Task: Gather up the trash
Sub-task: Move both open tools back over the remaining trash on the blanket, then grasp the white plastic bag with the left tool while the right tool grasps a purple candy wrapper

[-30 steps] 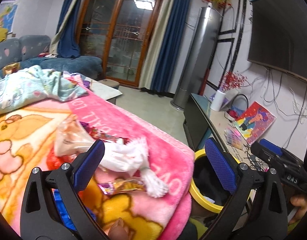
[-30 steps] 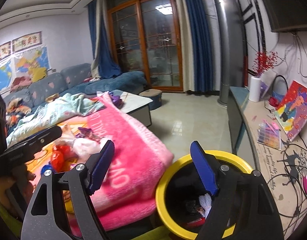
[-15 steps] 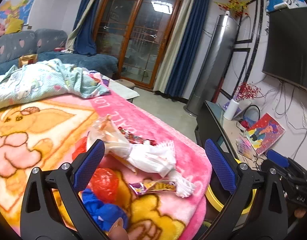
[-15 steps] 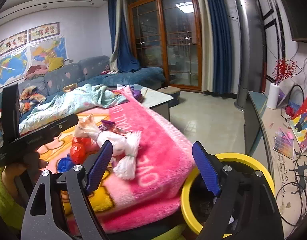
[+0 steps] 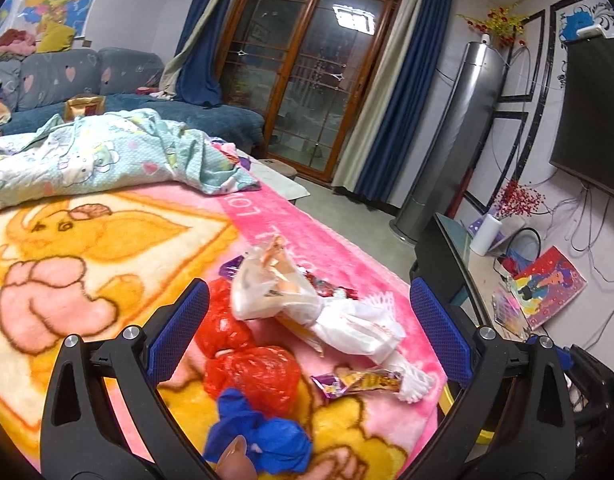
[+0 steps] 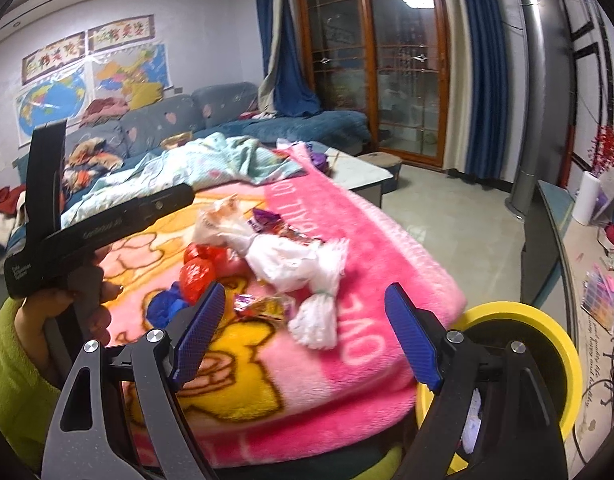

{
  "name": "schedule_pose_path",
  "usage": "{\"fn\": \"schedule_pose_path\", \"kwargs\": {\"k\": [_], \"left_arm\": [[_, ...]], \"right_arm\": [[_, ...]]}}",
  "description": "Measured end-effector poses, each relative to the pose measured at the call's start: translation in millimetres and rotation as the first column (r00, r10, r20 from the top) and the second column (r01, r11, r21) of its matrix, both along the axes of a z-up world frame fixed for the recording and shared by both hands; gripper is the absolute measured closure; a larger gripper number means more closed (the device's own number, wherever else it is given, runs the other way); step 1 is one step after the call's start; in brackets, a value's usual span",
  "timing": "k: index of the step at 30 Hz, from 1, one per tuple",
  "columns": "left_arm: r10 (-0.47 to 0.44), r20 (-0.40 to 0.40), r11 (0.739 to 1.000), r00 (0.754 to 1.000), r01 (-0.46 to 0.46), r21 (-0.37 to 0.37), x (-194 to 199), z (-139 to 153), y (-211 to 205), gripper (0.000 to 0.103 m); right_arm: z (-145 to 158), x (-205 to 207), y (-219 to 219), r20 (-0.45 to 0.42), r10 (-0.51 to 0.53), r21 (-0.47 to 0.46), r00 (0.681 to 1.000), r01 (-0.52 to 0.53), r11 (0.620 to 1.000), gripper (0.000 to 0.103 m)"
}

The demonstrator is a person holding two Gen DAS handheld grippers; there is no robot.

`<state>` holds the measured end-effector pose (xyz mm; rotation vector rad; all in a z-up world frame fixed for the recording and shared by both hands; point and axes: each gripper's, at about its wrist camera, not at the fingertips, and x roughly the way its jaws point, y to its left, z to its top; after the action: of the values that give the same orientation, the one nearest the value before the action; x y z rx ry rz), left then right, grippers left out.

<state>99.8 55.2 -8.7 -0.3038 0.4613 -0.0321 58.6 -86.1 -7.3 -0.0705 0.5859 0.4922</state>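
— Both of my grippers stand with fingers spread and nothing between them. My left gripper (image 5: 307,332) looks down on the litter; my right gripper (image 6: 307,336) sits off to its side, nearer the bin.

— Go left to right. What lies there?

— On the pink and yellow fleece blanket (image 5: 107,240), from my left gripper's camera: 2 crumpled red plastic bags (image 5: 243,356), 1 crumpled blue plastic scrap (image 5: 263,436) nearest me, then a clear plastic bag twisted into a white crinkled wrapper (image 5: 307,308), with a purple and yellow snack wrapper (image 5: 359,382) just beside its fringed tail. Past the blanket's edge stands the round yellow-rimmed black bin (image 6: 547,344).

— Why is the bin there?

— My guess: it sits just below the blanket's edge so each piece needs only a short carry. The trash is bunched together, so I judge either gripper could take it.

— Anything you can't make out?

— A dark purple wrapper (image 6: 267,216) is half buried behind the clear bag. My right finger cuts off the bin's inside; something pale lies in it, but I cannot tell what.
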Motion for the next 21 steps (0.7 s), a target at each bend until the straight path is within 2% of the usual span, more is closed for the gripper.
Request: {"fn": "schedule_pose_path", "kwargs": {"k": [6,16,21], "left_arm": [[0.04,-0.017,0.999,0.999,-0.04,-0.01,4.6,-7.2,17.8,0.011],[0.058,-0.056,0.998,0.997,-0.059,-0.03,15.4,-23.4,35.5,0.011],[0.044,-0.074,0.999,0.996,-0.046,-0.028,22.8,-29.5,34.9,0.011]], "right_arm": [[-11.9,7.7,21.8,-0.033,0.056,-0.024,0.998,-0.056,0.998,0.024],[-33.9,31.3,43.1,-0.096,0.128,-0.064,0.987,-0.135,0.989,0.024],[-43.5,49.3,44.8,-0.138,0.139,-0.076,0.981,-0.151,0.986,0.035]]}}
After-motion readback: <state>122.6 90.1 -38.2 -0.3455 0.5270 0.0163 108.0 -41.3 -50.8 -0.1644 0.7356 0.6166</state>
